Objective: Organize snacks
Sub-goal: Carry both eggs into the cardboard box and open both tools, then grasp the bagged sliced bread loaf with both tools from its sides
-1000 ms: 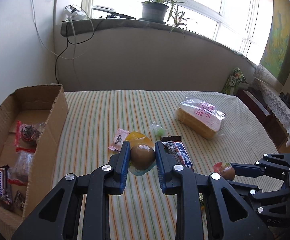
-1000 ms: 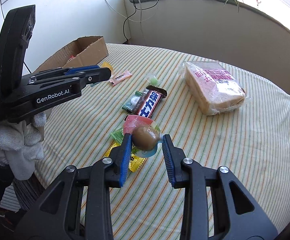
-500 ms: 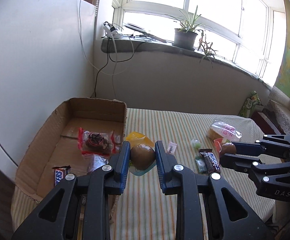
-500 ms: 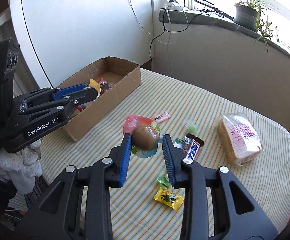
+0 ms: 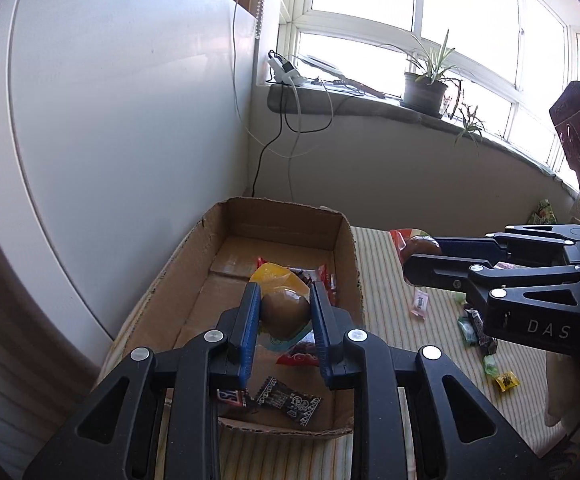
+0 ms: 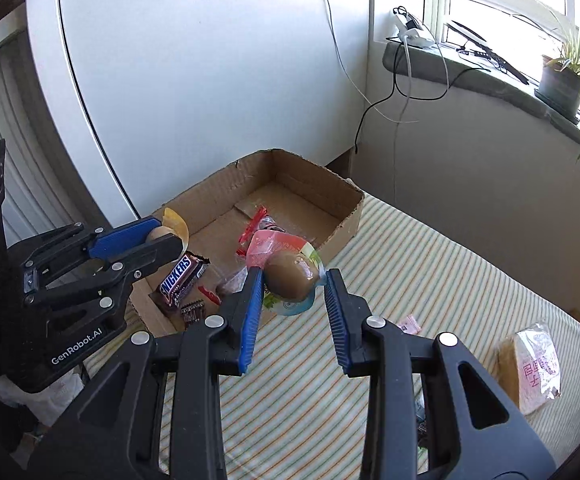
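Left wrist view, left gripper (image 5: 283, 312) above cardboard box (image 5: 346, 264), far half bare

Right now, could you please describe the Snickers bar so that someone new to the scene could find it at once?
Find the open cardboard box at the striped table's edge by the white wall. The Snickers bar lies flat at its near end, beside a small black packet. It alone has a brown wrapper with white lettering.

Brown cardboard box (image 5: 342, 248), green-and-orange striped tablecloth (image 6: 430, 276), blue-padded black tool (image 5: 283, 312), yellow-wrapped brown snack (image 5: 285, 314).
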`<control>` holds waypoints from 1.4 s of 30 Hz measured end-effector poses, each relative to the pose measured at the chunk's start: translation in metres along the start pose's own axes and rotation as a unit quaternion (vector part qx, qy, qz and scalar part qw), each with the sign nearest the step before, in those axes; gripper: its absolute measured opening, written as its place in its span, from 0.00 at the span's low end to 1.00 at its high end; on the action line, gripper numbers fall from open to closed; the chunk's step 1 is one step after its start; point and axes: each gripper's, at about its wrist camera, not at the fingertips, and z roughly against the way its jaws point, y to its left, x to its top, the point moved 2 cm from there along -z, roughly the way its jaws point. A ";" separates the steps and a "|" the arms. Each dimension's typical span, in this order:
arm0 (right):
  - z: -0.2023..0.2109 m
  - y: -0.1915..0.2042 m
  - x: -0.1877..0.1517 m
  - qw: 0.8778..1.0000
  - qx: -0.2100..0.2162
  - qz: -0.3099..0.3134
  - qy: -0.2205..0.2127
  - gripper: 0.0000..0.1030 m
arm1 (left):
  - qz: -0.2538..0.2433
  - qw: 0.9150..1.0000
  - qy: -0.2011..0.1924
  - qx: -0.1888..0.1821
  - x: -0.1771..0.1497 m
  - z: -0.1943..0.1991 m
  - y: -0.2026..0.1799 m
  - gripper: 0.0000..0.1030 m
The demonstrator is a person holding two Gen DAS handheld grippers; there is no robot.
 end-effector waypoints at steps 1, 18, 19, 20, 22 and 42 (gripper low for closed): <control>-0.005 0.004 0.004 1.000 0.001 0.003 0.001 0.32 | 0.001 1.000 0.001 0.002 0.000 -0.001 0.003 0.23; -0.074 0.024 0.040 0.999 0.038 0.004 0.035 0.33 | 0.021 0.999 0.036 0.014 -0.004 -0.021 0.036 0.35; -0.075 0.024 0.041 0.999 0.039 0.003 0.033 0.44 | 0.023 0.999 0.033 0.017 -0.005 -0.020 0.038 0.37; -0.075 0.023 0.041 0.999 0.037 0.000 0.031 0.56 | 0.025 0.999 0.032 0.018 -0.005 -0.018 0.038 0.37; -0.071 0.023 0.041 0.999 0.035 0.000 0.021 0.60 | 0.029 0.999 0.032 0.021 -0.006 -0.015 0.039 0.37; 0.037 -0.108 -0.011 0.997 -0.060 -0.046 -0.014 0.97 | 0.002 0.996 0.049 -0.080 0.008 -0.013 -0.073 0.72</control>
